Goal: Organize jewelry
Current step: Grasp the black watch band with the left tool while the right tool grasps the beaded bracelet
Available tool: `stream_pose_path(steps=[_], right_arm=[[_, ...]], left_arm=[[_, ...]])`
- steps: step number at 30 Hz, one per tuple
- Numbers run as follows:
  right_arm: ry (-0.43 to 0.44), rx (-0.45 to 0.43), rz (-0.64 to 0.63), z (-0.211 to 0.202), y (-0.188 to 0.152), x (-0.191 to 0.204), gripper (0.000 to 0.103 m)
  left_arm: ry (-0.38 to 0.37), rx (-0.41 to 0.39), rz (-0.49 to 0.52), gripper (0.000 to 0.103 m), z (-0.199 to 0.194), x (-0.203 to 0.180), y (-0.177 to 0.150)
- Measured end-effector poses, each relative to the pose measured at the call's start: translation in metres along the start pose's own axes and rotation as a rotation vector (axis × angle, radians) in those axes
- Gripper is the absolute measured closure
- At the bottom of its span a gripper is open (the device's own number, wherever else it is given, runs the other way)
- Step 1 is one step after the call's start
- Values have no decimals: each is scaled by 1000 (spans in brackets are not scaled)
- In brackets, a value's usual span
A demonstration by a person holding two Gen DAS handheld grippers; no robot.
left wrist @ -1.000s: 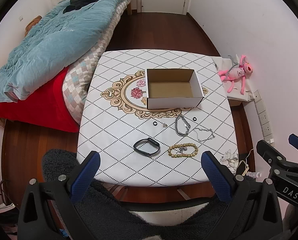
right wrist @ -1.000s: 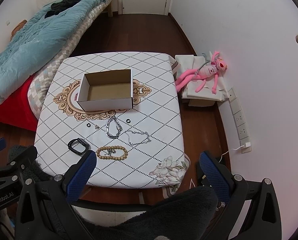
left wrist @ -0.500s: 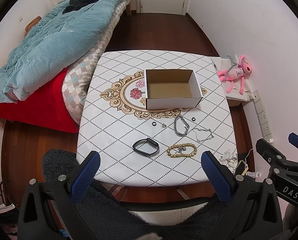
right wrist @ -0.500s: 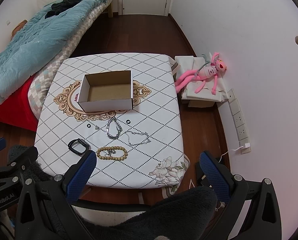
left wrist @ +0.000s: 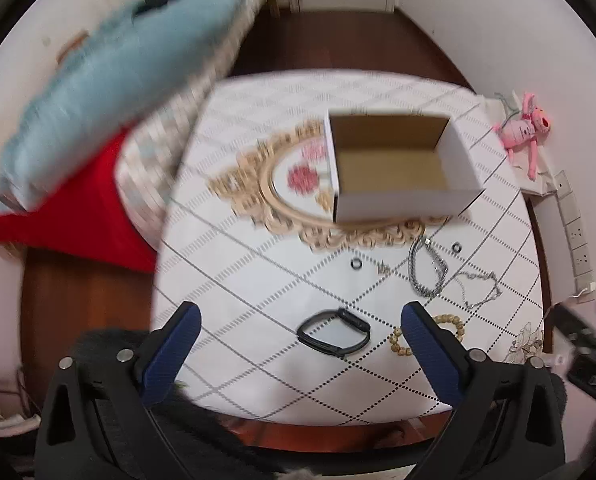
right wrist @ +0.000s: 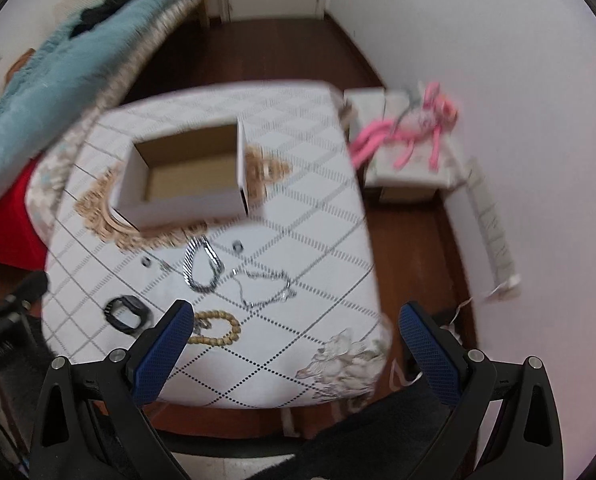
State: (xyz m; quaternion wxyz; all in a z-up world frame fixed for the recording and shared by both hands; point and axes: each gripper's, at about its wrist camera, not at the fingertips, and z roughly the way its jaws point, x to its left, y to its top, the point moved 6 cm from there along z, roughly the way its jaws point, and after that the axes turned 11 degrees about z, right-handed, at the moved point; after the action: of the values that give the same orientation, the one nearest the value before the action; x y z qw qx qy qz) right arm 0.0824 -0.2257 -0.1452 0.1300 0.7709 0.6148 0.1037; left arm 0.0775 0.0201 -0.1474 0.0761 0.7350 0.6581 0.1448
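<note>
An open, empty cardboard box [left wrist: 397, 168] [right wrist: 186, 176] sits on the patterned table [left wrist: 258, 272] [right wrist: 305, 240]. In front of it lie a thick silver chain [left wrist: 425, 272] [right wrist: 202, 268], a thin silver chain [left wrist: 477, 288] [right wrist: 264, 286], two small black rings [left wrist: 355, 264] [left wrist: 456, 247], a black wristband [left wrist: 333, 333] [right wrist: 126, 314] and a wooden bead bracelet [left wrist: 449, 322] [right wrist: 218, 328]. My left gripper [left wrist: 298, 318] is open, above the wristband. My right gripper [right wrist: 294, 316] is open, over the table's front right part, the beads by its left finger.
A bed with a blue duvet [left wrist: 110, 68] and red sheet [left wrist: 58, 208] stands left of the table. A pink plush toy [right wrist: 413, 128] lies on a low white stand by the right wall. A dark chair seat [right wrist: 377, 432] is under the grippers.
Both grippers have moved forward and down toward the table, so the jewelry and box look larger. The views are motion-blurred. Nothing was grasped.
</note>
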Motion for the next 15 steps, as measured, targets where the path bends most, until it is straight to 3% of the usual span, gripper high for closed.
stream_pose_path(steps=[3, 4, 6, 9, 13, 15], right_arm=[[26, 122, 29, 53, -18, 3, 26], [41, 151, 37, 65, -24, 5, 27], [50, 200, 62, 85, -36, 9, 30], [74, 235, 70, 104, -50, 17, 34], [83, 247, 48, 121, -59, 29, 46], [74, 247, 23, 129, -62, 36, 55]], left_arm=[[-36, 77, -20, 22, 30, 3, -11], [-46, 101, -26, 29, 40, 3, -15], [-72, 145, -40, 30, 60, 2, -25], [-103, 184, -50, 31, 80, -2, -33], [-126, 229, -55, 59, 101, -8, -40], [-131, 241, -56, 62, 108, -10, -43]])
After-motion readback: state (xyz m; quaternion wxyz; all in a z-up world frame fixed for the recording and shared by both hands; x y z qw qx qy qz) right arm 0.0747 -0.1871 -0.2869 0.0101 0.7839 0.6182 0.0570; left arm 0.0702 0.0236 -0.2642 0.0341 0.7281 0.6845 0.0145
